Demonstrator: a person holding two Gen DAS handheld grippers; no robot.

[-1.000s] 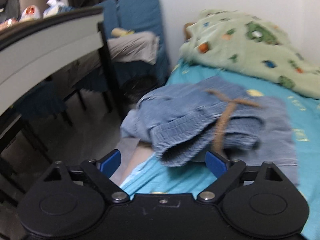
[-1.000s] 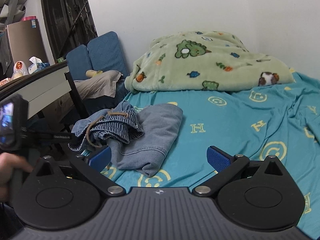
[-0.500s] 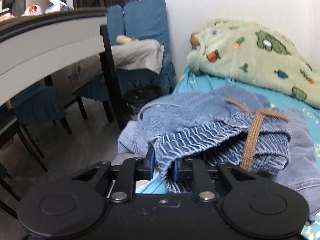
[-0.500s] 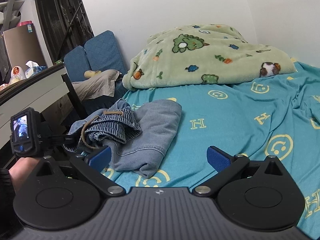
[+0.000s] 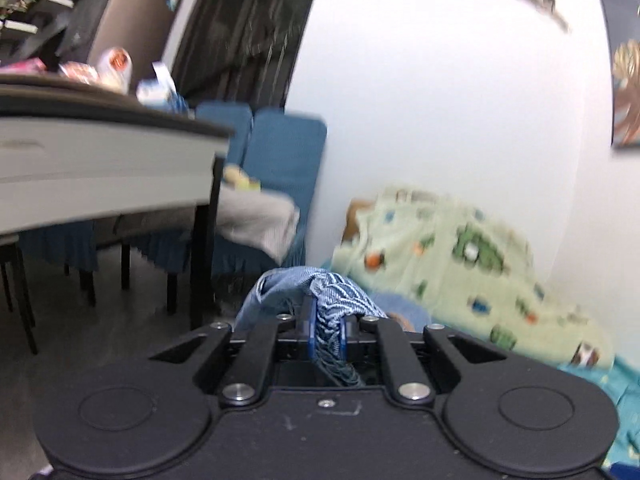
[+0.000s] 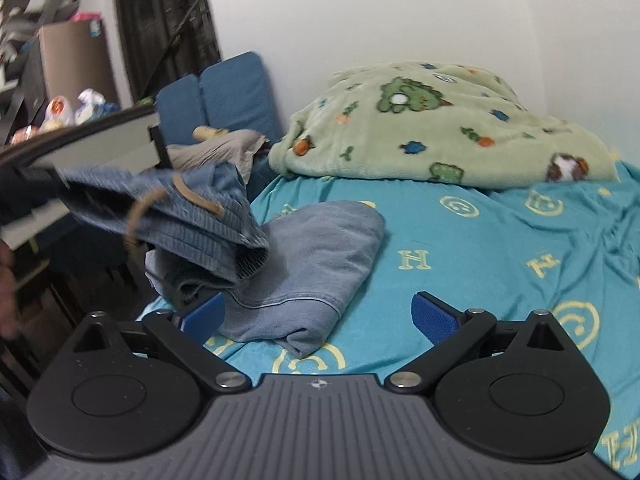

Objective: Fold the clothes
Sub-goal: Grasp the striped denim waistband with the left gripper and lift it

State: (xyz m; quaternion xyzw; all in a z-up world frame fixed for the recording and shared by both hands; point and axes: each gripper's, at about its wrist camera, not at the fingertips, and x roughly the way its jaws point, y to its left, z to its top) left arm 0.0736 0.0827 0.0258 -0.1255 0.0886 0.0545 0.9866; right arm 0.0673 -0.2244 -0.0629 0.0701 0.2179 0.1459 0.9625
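Observation:
Blue denim shorts (image 6: 168,216) with a ribbed elastic waistband and a tan drawstring (image 6: 198,200) hang lifted at the left of the right wrist view. Their lower part (image 6: 316,264) still lies on the teal bed sheet (image 6: 480,264). My left gripper (image 5: 325,322) has the waistband fabric (image 5: 332,300) pinched between its blue pads, and its jaws are still closing on it. My right gripper (image 6: 320,316) stands open low over the bed's near edge. Nothing is between its fingers, and its left pad (image 6: 204,316) is close to the lying denim.
A green cartoon-print blanket (image 6: 420,128) is heaped at the head of the bed against the white wall. Left of the bed are a dark-topped table (image 5: 100,160) with clutter and blue-covered chairs (image 5: 280,160) with grey cloth. A person's hand (image 6: 6,280) shows at the left edge.
My left gripper went from open in front of the shorts to shut on the waistband, then rose and tipped up, lifting that end off the bed. The right gripper barely moved.

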